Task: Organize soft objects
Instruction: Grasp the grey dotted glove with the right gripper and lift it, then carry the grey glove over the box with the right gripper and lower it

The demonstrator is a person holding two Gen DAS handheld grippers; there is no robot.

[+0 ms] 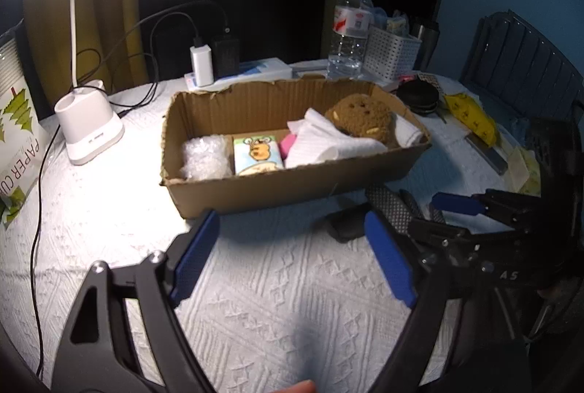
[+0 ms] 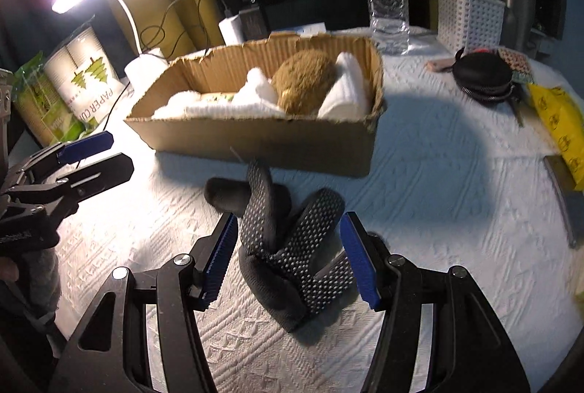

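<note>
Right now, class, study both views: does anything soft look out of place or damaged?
Yes. The black dotted glove lies crumpled on the tablecloth outside the cardboard box, between the right gripper's open fingers. The box's top edge is torn and ragged. The left gripper is open, holding nothing.

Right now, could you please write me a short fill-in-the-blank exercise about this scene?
1. The brown plush toy lies inside the ____ box.
2. The dotted glove sits between the open fingers of the ____ gripper.
3. The left gripper holds ____.
4. The water bottle stands ____ the box.

Answers: cardboard; right; nothing; behind
</note>
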